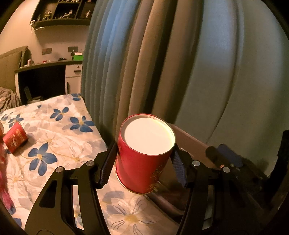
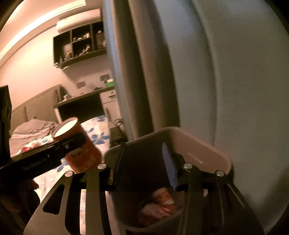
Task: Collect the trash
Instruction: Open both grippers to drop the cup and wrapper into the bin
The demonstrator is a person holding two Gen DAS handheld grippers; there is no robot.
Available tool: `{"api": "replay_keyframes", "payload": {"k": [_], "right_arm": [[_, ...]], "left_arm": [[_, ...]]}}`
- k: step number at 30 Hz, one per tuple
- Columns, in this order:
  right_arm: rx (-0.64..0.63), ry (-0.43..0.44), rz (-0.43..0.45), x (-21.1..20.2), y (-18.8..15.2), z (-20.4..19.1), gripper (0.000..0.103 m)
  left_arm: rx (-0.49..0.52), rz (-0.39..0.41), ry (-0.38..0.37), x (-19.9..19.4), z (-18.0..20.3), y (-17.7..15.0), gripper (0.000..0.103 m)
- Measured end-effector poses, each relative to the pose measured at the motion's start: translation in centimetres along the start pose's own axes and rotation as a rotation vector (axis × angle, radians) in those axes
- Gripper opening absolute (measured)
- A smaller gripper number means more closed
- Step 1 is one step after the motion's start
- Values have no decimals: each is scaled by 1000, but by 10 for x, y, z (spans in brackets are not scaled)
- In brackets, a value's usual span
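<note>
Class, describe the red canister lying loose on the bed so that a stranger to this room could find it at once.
Start at the bed with the blue-flowered sheet beside the grey-blue curtain. Near the sheet's left edge lies a small red canister, tipped on its side. The other red canister is gripped in the left claw, its white end facing the camera.

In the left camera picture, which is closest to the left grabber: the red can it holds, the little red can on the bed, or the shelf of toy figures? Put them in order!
1. Red can: between the left gripper's jaws.
2. Small red can: lying on the flowered bedsheet, far left.
3. Shelf of figures: high on the far wall, top left.
</note>
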State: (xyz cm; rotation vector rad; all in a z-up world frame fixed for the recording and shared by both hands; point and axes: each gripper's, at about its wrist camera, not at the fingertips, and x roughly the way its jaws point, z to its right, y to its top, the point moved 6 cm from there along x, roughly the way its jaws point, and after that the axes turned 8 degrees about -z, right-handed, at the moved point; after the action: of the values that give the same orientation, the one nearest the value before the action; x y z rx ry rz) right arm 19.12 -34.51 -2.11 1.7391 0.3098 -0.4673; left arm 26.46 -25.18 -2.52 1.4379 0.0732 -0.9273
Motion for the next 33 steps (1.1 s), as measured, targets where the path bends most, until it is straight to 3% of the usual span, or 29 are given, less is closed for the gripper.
{"api": "replay_keyframes", "payload": {"k": [9, 22, 28, 33], "right_arm": [[50, -135, 114, -30, 2, 25, 51], [75, -150, 114, -29, 3, 33, 54], [77, -147, 116, -31, 5, 32, 54], [66, -140, 127, -34, 7, 30, 54]], "left_arm": [[31, -18, -61, 22, 30, -8, 58], [70, -112, -116, 55, 56, -40, 59], [44, -127, -121, 57, 51, -47, 80], [-6, -126, -107, 43, 33, -49, 84]]}}
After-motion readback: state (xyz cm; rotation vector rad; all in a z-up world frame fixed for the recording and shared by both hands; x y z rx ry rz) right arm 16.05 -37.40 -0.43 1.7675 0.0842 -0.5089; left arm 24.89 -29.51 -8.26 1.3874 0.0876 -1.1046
